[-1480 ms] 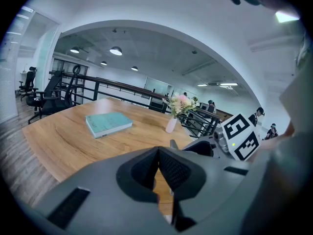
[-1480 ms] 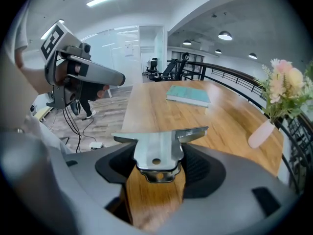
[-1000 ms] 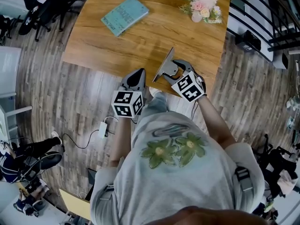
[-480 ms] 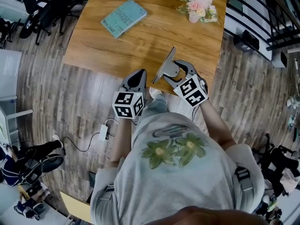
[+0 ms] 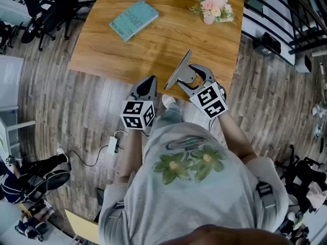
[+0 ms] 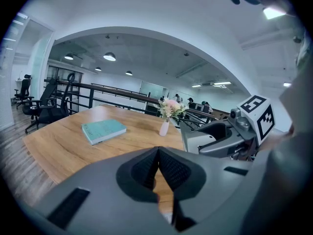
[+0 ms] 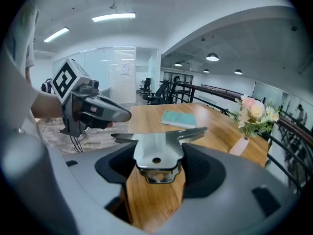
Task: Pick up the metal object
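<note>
The metal object (image 5: 180, 71) is a flat grey steel bracket with two wings and a hole. My right gripper (image 5: 188, 78) is shut on it and holds it above the near edge of the wooden table (image 5: 153, 40). In the right gripper view the bracket (image 7: 157, 152) sits clamped between the two dark pads, over the tabletop (image 7: 156, 199). My left gripper (image 5: 148, 84) hangs just left of it at the table's near edge, jaws closed with nothing between them. The left gripper view shows the pads (image 6: 172, 169) meeting, and the right gripper (image 6: 193, 137) with the bracket at the right.
A teal book (image 5: 133, 18) lies at the far left of the table and a small vase of pink flowers (image 5: 211, 6) stands at the far right. Office chairs (image 5: 47, 4) stand left of the table. A railing (image 5: 286, 14) runs at the right. A cable and plug (image 5: 112, 142) lie on the floor.
The right gripper has lifted and tilted the bracket a little, away from the table edge. The left gripper has stayed nearly still.
</note>
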### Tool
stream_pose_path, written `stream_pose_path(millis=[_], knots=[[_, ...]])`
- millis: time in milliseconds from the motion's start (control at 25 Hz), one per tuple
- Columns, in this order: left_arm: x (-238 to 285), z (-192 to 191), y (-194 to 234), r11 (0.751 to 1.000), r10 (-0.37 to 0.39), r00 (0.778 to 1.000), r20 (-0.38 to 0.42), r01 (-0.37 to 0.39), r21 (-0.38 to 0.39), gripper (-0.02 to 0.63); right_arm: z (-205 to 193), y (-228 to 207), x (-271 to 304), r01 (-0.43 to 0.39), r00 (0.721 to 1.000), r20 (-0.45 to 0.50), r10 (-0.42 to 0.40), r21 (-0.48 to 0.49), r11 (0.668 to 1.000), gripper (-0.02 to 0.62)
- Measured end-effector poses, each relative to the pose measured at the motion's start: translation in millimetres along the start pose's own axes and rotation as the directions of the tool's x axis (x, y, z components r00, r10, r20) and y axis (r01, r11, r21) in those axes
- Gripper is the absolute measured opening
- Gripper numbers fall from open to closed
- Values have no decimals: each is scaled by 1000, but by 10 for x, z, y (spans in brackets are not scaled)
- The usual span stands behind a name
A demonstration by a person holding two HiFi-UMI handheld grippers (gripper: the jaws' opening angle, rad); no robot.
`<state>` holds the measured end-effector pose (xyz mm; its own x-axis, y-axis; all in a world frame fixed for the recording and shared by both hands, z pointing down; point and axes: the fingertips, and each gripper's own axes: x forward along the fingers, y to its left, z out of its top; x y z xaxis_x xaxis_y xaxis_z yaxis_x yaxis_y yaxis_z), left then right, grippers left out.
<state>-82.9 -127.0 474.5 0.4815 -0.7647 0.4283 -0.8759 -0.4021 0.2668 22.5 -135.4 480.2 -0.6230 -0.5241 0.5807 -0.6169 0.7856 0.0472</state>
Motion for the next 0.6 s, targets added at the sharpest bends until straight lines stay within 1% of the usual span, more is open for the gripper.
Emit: stream_pose_path(millis=[280, 600], knots=[[-38, -18, -10, 1000, 4, 1000, 3, -4, 3, 14, 65, 1, -92, 20, 999, 41, -20, -1, 1000, 292], [-69, 0, -47, 1000, 3, 1000, 4, -3, 7, 15, 114, 33, -152, 13, 998, 62, -13, 1, 1000, 291]])
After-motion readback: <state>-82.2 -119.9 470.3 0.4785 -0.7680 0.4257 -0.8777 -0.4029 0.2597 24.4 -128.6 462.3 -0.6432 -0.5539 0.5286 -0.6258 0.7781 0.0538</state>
